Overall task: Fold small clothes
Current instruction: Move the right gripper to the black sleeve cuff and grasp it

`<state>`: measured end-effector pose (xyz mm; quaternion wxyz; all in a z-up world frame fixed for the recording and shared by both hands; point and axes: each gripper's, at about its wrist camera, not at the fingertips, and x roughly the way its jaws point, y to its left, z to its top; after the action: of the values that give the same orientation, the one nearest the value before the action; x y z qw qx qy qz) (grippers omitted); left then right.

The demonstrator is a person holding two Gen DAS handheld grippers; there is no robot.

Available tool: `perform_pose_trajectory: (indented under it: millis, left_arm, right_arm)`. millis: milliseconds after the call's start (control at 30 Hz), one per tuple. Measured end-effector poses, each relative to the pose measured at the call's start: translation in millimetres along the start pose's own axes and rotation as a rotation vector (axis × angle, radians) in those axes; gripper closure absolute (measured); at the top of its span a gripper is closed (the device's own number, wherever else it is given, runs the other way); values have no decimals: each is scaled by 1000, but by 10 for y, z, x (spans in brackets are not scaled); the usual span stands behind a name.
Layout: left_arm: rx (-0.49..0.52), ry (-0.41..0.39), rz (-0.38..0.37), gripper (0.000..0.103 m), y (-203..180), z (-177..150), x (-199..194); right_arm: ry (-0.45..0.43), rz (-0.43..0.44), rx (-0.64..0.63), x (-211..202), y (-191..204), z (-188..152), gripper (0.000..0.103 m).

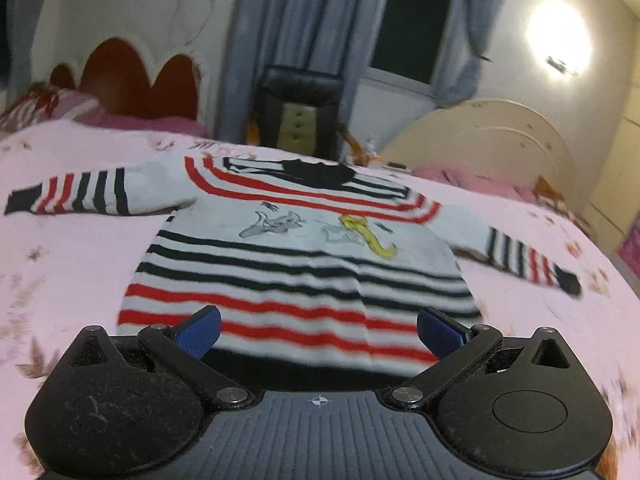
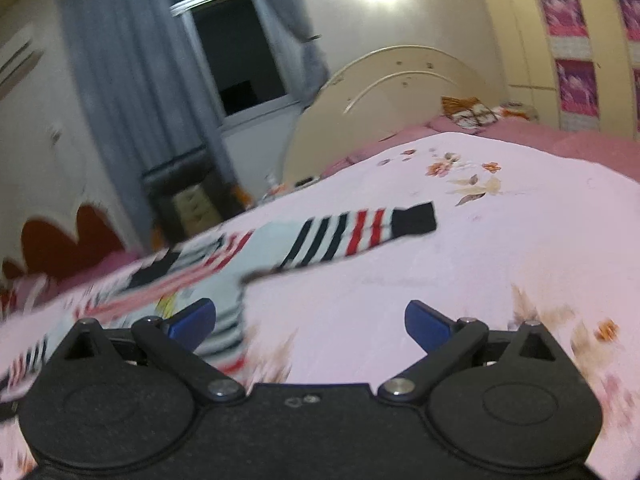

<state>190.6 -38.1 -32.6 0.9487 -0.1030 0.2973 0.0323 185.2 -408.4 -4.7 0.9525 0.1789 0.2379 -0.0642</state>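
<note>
Right now I am holding the left gripper [image 1: 319, 330] low over the hem of the small white knitted sweater with red and black stripes [image 1: 298, 260], its blue-padded fingers [image 1: 199, 332] spread wide and gripping nothing. The sweater is lying face up and flat on the pale pink flowered bedspread [image 1: 72, 264], both sleeves stretched out to the sides, the black collar [image 1: 316, 174] pointing away from me. I am judging that it is spread this way so each sleeve can be turned in over the body first (the cartoon print across the chest is showing, so the front is up).

I am carrying the right gripper [image 2: 311, 323] off to the sweater's right edge, its jaws also wide apart and empty, hovering over bare bedspread with the striped right sleeve [image 2: 352, 232] lying ahead of it. That placement is suiting a grab at the black cuff [image 2: 414, 220], as far as I can judge. Both views are smearing with motion blur, so I cannot tell how close the fingers are to the cloth.

The bedspread is looking soft and slightly rumpled. Around it I am seeing grey-blue curtains [image 1: 296, 28] beside a dark window [image 1: 416, 24], a cream arched headboard [image 1: 508, 140], a black chair [image 1: 300, 108] and a bright wall lamp [image 1: 560, 40].
</note>
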Motion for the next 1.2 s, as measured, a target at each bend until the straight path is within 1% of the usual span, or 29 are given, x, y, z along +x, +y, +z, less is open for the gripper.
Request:
perform_pose_trajectory:
  millis: [33,67,100,133,167,200,233,267,300,367,400,467,533,567,633,733,767,833,867,900,933,967,1033,1067,1133,1167,1200]
  left_arm:
    - [-4,11,17,0,-28,44,124]
    - [-3,29,20,0,-55,70,242]
    - [-4,47,18,0,-77,102,354]
    - [-10,57,26,0,-105,137,459]
    - [-17,52,37,0,-130,168,554]
    - [-15,44,50,0,-154,195,624]
    - [-7,40,71,0,-186,219,690]
    - [2,39,94,0,-221,244,758]
    - [5,43,108,0,-235,274,821]
    - [-24,94,106,0,-234,330,950]
    - [-50,115,95,0,-211,348,1004]
    - [-101,144,64,0,-164,357,1102]
    - [-115,145,58,0,-151,356,1159]
    - [-110,143,66,0,-149,353,1189]
    - [-93,149,89,0,-167,357,1258]
    - [-83,163,102,0,-175,378,1349]
    - [-76,175,99,0,-181,383,1384]
    - [-63,210,95,0,-170,387,1459]
    - [-52,236,101,0,-163,383,1505]
    - [-39,266,93,0,-153,376,1559]
    - [-31,288,87,0,-136,370,1601]
    - [-31,292,97,0,-106,370,1619]
    - [-44,261,109,0,-33,393,1596]
    - [-50,250,113,0,13,410,1588]
    - [-66,251,111,0,111,428,1597]
    - [-78,255,94,0,173,438,1611]
    - [-82,255,83,0,218,445,1620]
  right_arm:
    - [-8,6,21,169,-98,83,10]
    - [-16,6,34,314,-178,142,46]
    - [-3,-13,50,548,-271,225,71]
    - [12,-22,76,735,-363,289,68]
    - [16,-14,112,917,-462,341,61]
    - [14,-15,151,1133,-580,393,61]
    - [19,-25,176,1313,-670,421,58]
    - [25,-34,213,1504,-776,439,48]
    - [30,-36,258,1676,-885,444,41]
    - [58,-30,368,2022,-1140,423,42]
    - [74,-34,430,2196,-1269,387,44]
    - [91,-32,510,2422,-1434,323,47]
    - [107,-33,582,2596,-1566,264,52]
    - [103,-30,601,2647,-1603,249,57]
    - [89,-27,600,2720,-1619,257,60]
    - [85,-41,558,2774,-1571,275,66]
    - [81,-42,560,2790,-1571,279,70]
    - [78,-53,583,2815,-1611,286,83]
    - [81,-64,596,2827,-1633,281,94]
    - [81,-63,606,2839,-1671,278,98]
    - [76,-55,609,2846,-1692,270,99]
    - [72,-52,603,2836,-1715,272,99]
    - [83,-59,586,2832,-1685,310,97]
    - [88,-53,586,2835,-1682,328,93]
    - [97,-40,614,2873,-1728,363,91]
    - [99,-38,628,2880,-1751,370,92]
    - [106,-50,631,2884,-1752,384,99]
